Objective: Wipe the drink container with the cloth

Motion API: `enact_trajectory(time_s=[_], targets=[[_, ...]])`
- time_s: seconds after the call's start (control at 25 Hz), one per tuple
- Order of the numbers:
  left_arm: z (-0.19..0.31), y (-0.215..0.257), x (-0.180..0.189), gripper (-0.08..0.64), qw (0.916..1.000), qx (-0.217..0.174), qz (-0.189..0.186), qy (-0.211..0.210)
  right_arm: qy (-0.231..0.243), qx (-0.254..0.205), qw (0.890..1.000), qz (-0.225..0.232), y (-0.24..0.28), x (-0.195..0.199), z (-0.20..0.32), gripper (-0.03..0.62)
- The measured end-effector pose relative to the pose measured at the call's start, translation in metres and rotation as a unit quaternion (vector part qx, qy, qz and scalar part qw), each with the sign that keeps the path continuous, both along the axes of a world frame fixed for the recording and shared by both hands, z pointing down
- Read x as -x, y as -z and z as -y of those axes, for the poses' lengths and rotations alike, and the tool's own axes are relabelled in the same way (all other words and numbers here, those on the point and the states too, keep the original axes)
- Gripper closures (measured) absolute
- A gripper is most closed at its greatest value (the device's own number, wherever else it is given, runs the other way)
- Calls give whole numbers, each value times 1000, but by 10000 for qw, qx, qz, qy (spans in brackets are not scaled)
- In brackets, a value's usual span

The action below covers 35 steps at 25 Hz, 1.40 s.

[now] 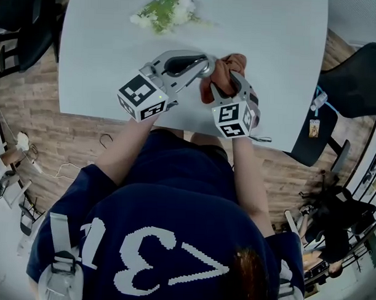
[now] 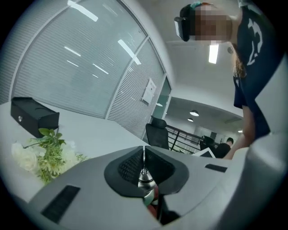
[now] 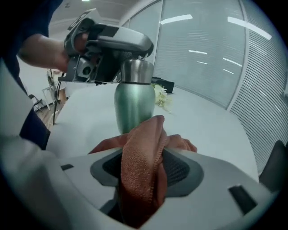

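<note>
A green drink container (image 3: pixel 134 105) with a steel cap stands upright on the white table (image 1: pixel 271 51). My left gripper (image 1: pixel 200 62) lies level across the top of that cap (image 1: pixel 207 67), jaws shut. In the left gripper view (image 2: pixel 144 150) the cap (image 2: pixel 145 179) shows through the slit between the pads; whether they pinch any part of it I cannot tell. My right gripper (image 1: pixel 230 86) is shut on a folded rust-orange cloth (image 1: pixel 224 71). The cloth (image 3: pixel 139 188) bulges out between the pads, and its front fold sits close against the container's lower body.
A bunch of white flowers with green leaves (image 1: pixel 163 13) lies at the table's far side, with a black box (image 2: pixel 33 117) beyond it. Black office chairs (image 1: pixel 357 78) stand off the table's right. The table's near edge runs just below both grippers.
</note>
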<state>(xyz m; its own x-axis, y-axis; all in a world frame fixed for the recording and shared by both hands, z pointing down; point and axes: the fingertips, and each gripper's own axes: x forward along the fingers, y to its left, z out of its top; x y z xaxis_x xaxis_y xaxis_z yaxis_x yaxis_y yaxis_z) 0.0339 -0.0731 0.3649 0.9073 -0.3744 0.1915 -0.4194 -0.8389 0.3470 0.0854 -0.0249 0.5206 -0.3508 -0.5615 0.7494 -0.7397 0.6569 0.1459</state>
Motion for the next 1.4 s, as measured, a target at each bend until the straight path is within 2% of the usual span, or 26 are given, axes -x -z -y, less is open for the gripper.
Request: enact_trajectory(time_s=[0.04, 0.08, 0.2, 0.28, 0.4, 0.52, 0.64, 0.72, 0.84, 1.24, 1.32, 1.4], targets=[[4, 0, 7, 534, 9997, 106, -120, 175, -91, -80, 9999, 39, 1, -3, 2, 373], [9, -1, 14, 534, 9989, 211, -236, 356, -214, -86, 9996, 159, 1, -6, 4, 446], [17, -2, 34, 534, 9962, 316, -330, 747, -580, 163, 9936, 953, 8, -8, 11, 494], [19, -2, 44, 534, 9947, 343, -323, 914, -724, 225, 9835, 1641, 22, -2, 20, 507], [22, -3, 58, 534, 9919, 343, -260, 1194, -870, 112, 9604, 2646, 53, 12, 37, 515], [22, -6, 69, 534, 9891, 360, -209, 1411, -749, -77, 9406, 3311, 90, 33, 49, 518], [19, -6, 74, 535, 9878, 385, -207, 1496, -199, -317, 9316, 3616, 127, 73, 54, 519], [19, -7, 75, 535, 9869, 362, -135, 1565, 128, -536, 9292, 3654, 147, 96, 55, 520], [21, -9, 82, 535, 9855, 310, -5, 1667, 241, -754, 9349, 3460, 147, 100, 54, 522], [19, -20, 107, 535, 9818, 407, 116, 1851, -701, -418, 9696, 2306, 52, 27, 43, 525], [17, -20, 107, 535, 9822, 405, 142, 1831, -769, -344, 9719, 2200, 45, 21, 44, 525], [17, -20, 108, 535, 9822, 422, 141, 1825, -724, -355, 9704, 2278, 50, 26, 45, 525]])
